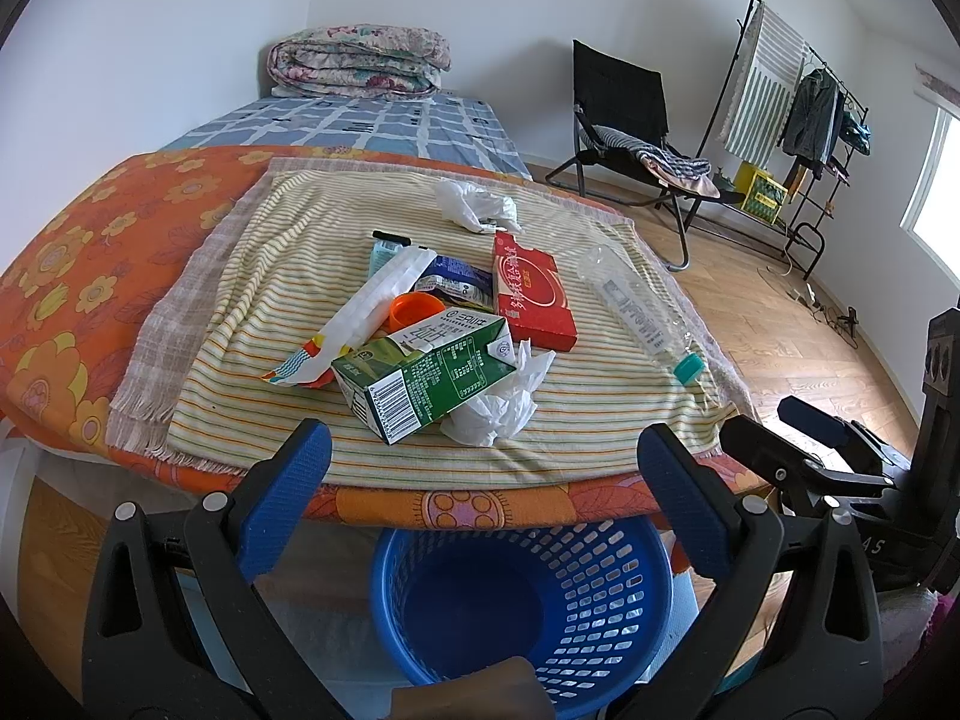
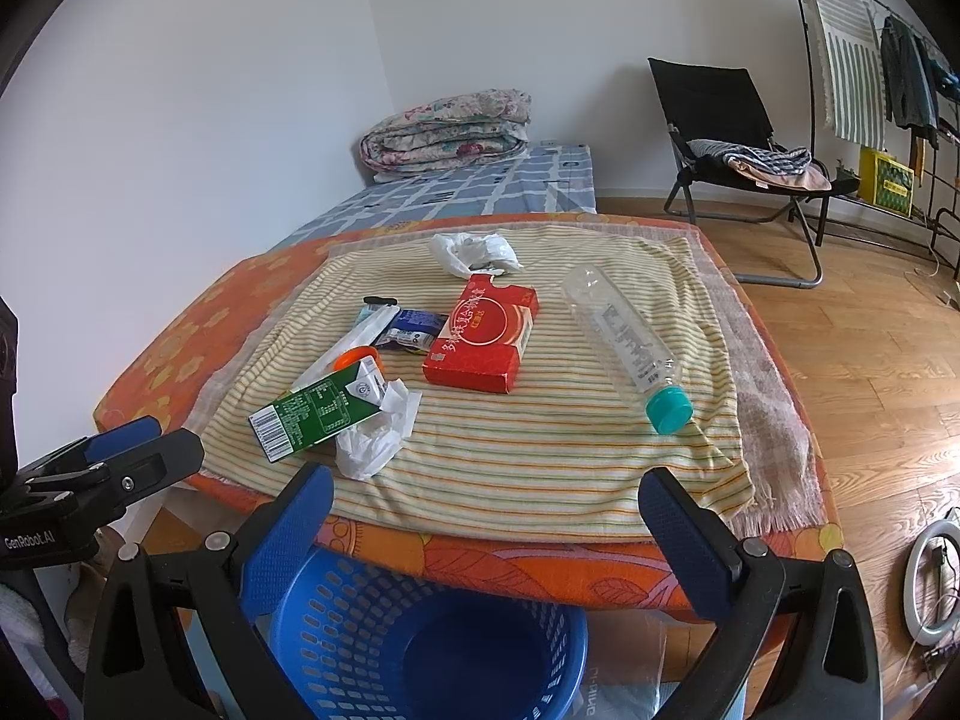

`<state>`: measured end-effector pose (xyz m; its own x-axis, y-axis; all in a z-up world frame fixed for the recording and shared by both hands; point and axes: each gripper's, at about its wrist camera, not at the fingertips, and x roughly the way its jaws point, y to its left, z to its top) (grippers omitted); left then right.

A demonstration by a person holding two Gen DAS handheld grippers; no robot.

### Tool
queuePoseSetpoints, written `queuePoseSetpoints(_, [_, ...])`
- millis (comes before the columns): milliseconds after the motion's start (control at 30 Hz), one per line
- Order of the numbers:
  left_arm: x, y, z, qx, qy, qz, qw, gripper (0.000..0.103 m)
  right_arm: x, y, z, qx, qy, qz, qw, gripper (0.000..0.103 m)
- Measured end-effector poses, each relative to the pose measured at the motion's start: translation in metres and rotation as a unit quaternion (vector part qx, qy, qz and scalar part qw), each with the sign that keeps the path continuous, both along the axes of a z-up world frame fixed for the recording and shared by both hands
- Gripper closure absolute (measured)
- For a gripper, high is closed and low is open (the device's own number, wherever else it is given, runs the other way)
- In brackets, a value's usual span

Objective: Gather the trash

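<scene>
Trash lies on a striped cloth (image 1: 288, 252) on the bed end: a green carton (image 1: 420, 375) (image 2: 318, 414), crumpled tissue (image 1: 498, 408) (image 2: 375, 438), a red box (image 1: 531, 294) (image 2: 483, 333), a clear bottle with a teal cap (image 1: 642, 312) (image 2: 630, 339), an orange lid (image 1: 414, 309), a white wrapper (image 1: 372, 306), a blue packet (image 1: 459, 279) and a white plastic bag (image 1: 474, 204) (image 2: 474, 252). A blue basket (image 1: 522, 606) (image 2: 420, 642) stands on the floor below. My left gripper (image 1: 483, 468) and right gripper (image 2: 486, 516) are open and empty, above the basket, short of the trash.
A folded quilt (image 1: 360, 63) lies at the far end of the bed. A black folding chair (image 1: 630, 120) and a clothes rack (image 1: 798, 96) stand on the wooden floor to the right. A ring light (image 2: 933, 582) lies on the floor at right.
</scene>
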<state>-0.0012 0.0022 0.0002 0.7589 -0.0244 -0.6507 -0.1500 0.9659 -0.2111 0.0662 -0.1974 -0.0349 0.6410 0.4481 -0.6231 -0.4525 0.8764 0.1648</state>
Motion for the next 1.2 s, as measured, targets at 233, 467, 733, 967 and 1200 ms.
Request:
queuePoseSetpoints(233, [0.000,0.000,0.000,0.000,0.000,0.000,1.0000,0.000,-0.002,0.002,0.000,0.000,0.002,0.004,1.000,0.000])
queuePoseSetpoints(467, [0.000,0.000,0.000,-0.001,0.000,0.000,1.0000,0.000,-0.002,0.002,-0.001,0.000,0.003,0.005,1.000,0.000])
queuePoseSetpoints(733, [0.000,0.001,0.000,-0.002,0.000,0.000,1.0000,0.000,-0.002,0.002,-0.001,0.000,0.003,0.005,1.000,0.000])
queuePoseSetpoints(967, [0.000,0.000,0.002,-0.007,0.001,-0.001,1.0000,0.000,-0.002,0.003,-0.003,-0.002,0.005,0.007,1.000,0.000])
queuePoseSetpoints(1200, [-0.004,0.014,-0.002,0.004,0.001,0.017,0.9998,0.000,0.000,-0.008,-0.007,-0.015,-0.009,-0.003,1.000,0.000])
